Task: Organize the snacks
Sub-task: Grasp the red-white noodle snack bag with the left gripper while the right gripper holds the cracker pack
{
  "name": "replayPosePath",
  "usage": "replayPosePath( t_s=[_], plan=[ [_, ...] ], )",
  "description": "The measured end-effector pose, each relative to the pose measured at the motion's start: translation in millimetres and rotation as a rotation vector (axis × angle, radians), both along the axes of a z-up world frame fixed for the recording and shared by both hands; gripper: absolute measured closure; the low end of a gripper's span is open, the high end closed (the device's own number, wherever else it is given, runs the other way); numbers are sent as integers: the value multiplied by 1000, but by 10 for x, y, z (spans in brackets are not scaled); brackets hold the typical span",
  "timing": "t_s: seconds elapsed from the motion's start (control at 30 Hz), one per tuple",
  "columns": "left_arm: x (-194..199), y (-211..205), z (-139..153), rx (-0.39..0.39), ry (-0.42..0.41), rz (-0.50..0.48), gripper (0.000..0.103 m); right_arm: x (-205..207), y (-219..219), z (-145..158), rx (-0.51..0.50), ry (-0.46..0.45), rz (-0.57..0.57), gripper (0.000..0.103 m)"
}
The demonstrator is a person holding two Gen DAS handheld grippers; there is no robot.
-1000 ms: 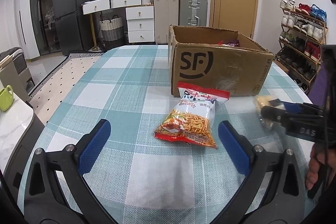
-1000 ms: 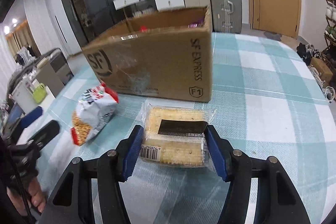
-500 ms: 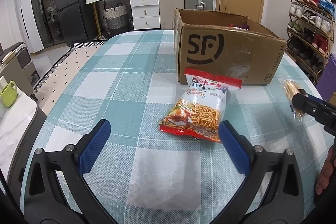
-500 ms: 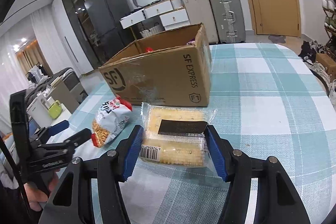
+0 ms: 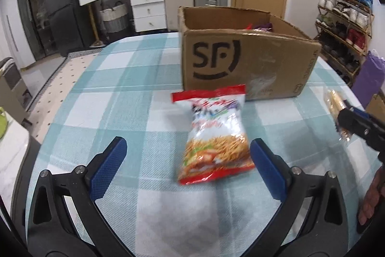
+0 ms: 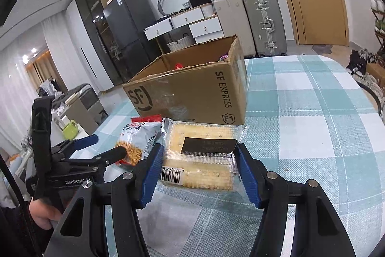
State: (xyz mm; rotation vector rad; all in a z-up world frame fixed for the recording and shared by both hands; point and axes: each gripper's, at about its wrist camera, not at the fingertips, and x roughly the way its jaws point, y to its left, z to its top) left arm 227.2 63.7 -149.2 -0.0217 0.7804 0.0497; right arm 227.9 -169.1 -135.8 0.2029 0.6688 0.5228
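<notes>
My right gripper [image 6: 199, 170] is shut on a clear pack of yellow crackers [image 6: 204, 160] and holds it above the table, in front of an open SF cardboard box [image 6: 192, 93]. My left gripper [image 5: 187, 160] is open, its blue pads on either side of a red-and-white bag of snack sticks [image 5: 214, 134] that lies on the checked tablecloth. The bag also shows in the right wrist view [image 6: 139, 139]. The box [image 5: 243, 62] stands just behind the bag and holds some snacks. The cracker pack [image 5: 334, 105] shows at the right edge of the left wrist view.
The table has a teal-and-white checked cloth [image 5: 115, 78]. Suitcases [image 6: 262, 23], white drawers [image 5: 144, 4] and a fridge [image 5: 57, 6] stand behind the table. A shoe rack [image 5: 344, 16] is at the right. A green mug [image 6: 71, 131] sits on a side counter to the left.
My right gripper has lifted the cracker pack up off the table towards the box. My left gripper has moved forward, so the snack stick bag now lies between its open pads.
</notes>
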Motion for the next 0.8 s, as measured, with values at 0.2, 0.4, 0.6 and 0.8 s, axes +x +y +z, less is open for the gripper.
replayPosePath(
  t_s=[0.2,0.4,0.6,0.8],
  plan=[
    [286,-5,-41,-48,86,-17,1,15,-77,-21,37,18,-19,42],
    [449,3,-171,-41,134,5,1,1,-61,-7,35,11,-14,42],
    [516,11,-267,-54,161,-6,10,-12,-55,-2,36,12,-13,42],
    [502,14,-295,-77,162,-27,34,-20,-49,-3,37,10,-14,42]
  ],
)
